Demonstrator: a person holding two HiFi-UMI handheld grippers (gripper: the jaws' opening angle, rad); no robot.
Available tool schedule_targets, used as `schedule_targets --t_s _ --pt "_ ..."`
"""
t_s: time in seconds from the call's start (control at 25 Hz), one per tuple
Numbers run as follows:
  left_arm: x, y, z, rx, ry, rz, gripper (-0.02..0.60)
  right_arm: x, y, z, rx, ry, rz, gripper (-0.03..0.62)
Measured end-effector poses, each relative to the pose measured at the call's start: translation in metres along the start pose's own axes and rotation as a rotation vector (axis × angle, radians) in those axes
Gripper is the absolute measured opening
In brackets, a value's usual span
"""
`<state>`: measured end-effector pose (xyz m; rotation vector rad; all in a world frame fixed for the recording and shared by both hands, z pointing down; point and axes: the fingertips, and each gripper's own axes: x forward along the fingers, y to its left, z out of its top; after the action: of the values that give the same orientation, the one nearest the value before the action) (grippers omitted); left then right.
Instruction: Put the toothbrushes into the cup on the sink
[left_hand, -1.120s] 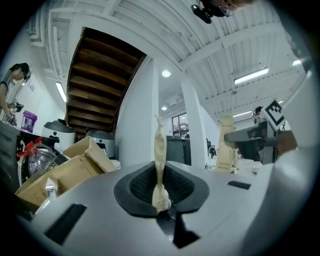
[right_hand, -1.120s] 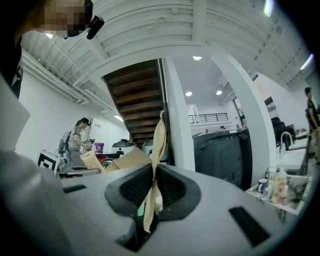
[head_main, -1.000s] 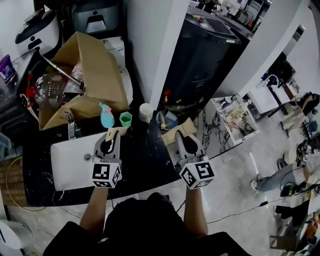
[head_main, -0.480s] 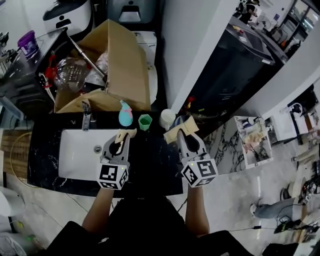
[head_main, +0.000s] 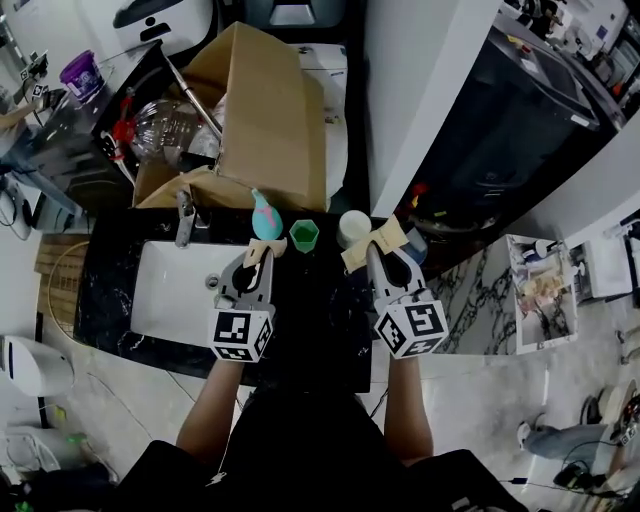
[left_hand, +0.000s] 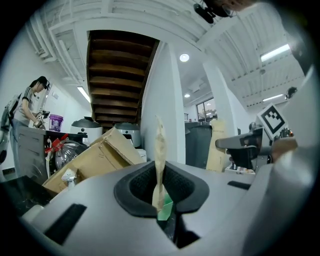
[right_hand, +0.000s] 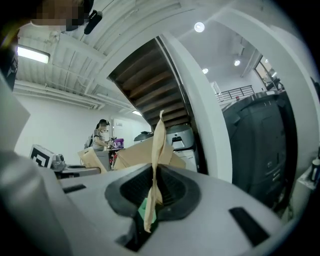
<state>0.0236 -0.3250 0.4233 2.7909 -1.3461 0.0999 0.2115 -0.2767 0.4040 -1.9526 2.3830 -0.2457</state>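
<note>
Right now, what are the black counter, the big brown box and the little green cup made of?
Counter: stone, probably marble or a look-alike; black with pale veins.
Box: plain cardboard; matte brown, creased open flaps.
Green cup: likely plastic; even bright colour, angular rim, though too small to be sure.

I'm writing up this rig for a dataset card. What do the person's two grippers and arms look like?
The left gripper and right gripper match: grey moulded bodies, tan jaw tips, black lining around the jaw opening, and at the rear a cube bearing black-and-white square markers. The person wears a black short-sleeved top.
</note>
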Motion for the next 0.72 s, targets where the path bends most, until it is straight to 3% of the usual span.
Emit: schedule_targets --t_s 0.44,0.72 --pt "0.038 -0.020 -0.010 0.043 0.018 0.034 0.032 0.004 -0.029 -0.024 0.058 -0.008 0.040 0.031" --pt "0.060 -0.022 -0.017 0.012 0.031 0.022 0.032 0.008 -0.034 -0.027 0.076 -0.002 0.043 0.031"
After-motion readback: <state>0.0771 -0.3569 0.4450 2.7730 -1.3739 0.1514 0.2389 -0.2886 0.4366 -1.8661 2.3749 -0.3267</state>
